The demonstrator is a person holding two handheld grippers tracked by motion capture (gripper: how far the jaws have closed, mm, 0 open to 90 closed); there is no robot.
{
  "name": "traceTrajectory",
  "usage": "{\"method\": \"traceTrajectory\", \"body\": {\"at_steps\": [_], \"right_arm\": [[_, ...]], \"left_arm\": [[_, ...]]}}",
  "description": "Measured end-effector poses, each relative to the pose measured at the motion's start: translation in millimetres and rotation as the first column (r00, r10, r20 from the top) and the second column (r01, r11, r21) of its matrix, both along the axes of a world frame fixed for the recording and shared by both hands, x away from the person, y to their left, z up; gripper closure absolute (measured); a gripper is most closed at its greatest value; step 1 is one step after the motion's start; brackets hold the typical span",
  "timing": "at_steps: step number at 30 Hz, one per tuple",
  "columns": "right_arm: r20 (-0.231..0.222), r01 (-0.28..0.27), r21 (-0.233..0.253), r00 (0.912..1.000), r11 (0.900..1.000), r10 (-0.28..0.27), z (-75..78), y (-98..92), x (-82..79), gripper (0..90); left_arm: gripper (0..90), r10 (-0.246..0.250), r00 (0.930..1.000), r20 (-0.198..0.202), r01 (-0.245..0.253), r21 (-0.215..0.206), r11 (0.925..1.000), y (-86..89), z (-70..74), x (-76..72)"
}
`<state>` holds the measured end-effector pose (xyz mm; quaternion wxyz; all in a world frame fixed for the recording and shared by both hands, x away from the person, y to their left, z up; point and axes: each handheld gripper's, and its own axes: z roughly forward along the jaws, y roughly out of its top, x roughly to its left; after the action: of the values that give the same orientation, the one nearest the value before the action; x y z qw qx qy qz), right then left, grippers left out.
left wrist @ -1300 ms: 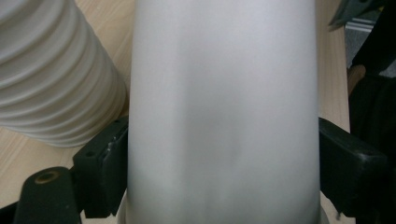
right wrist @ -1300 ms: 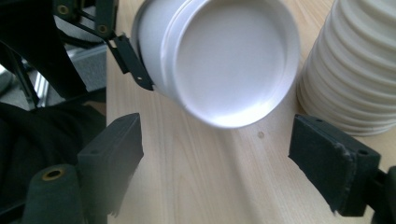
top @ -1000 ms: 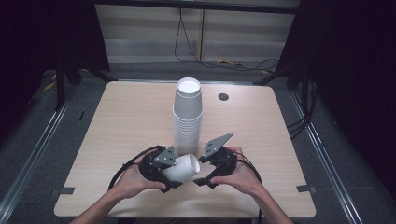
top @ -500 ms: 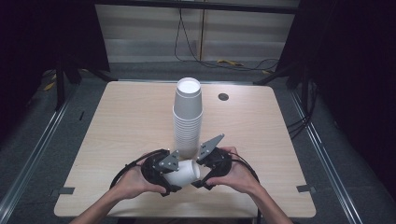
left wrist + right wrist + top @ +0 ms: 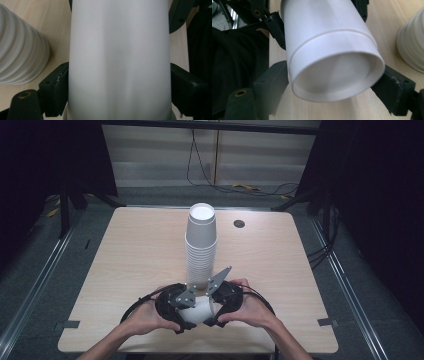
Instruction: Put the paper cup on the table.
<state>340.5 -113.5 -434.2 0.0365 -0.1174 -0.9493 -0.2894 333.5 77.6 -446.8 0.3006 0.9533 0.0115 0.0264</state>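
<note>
A single white paper cup (image 5: pixel 196 310) is held on its side just above the near edge of the light wooden table (image 5: pixel 130 255), between the two hand-held grippers and just in front of the tall stack of white paper cups (image 5: pixel 201 245) that stands upright at the table's middle. In the right gripper view what seems to be a second cup is nested in it — a rim line rings the wall a little behind the end that faces the camera.

The left gripper (image 5: pixel 175 307) is clamped on the cup: in the left gripper view the cup's wall (image 5: pixel 120 60) rises straight up between the two black jaws, which press against it on either side. The right gripper (image 5: pixel 220 306) comes from the opposite end; in its own view the cup's recessed base (image 5: pixel 334 75) faces the camera and its jaws stand at either side of that end, seemingly touching it, so a grasp is judged likely, though a firm pinch cannot be told for certain.

The relation that matters is the cup's long axis — it runs roughly from one gripper to the other, left to right across the table, with each tool holding one end. If nested cups are to be parted, the pull would have to follow that axis, the hands drawn straight apart; any twist off the line would be likely to crush the thin wall. Both hands are equally near the cup, and the stack stands just beyond it.
</note>
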Motion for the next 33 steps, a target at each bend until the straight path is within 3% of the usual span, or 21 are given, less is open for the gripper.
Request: {"method": "traceTrajectory", "body": {"at_steps": [18,31,33], "right_arm": [[-0.014,-0.023,0.033,0.9996,0.999,0.023,1.3,9.3,-1.8,21.0],[-0.041,-0.038,0.019,0.9984,0.999,0.039,-1.5,9.7,-3.2,21.1],[-0.041,-0.038,0.02,0.9984,0.999,0.039,-1.6,9.6,-3.3,21.5]], "left_arm": [[15.5,-0.034,0.9994,-0.001,0.034,-0.012,0.9994,-2.8,-0.3,-3.1],[15.5,-0.072,0.9973,0.014,0.072,-0.007,0.9974,-2.2,2.6,-5.5],[15.5,-0.07,0.9976,0.001,0.07,-0.024,0.9973,-1.1,1.7,-5.3]]}}
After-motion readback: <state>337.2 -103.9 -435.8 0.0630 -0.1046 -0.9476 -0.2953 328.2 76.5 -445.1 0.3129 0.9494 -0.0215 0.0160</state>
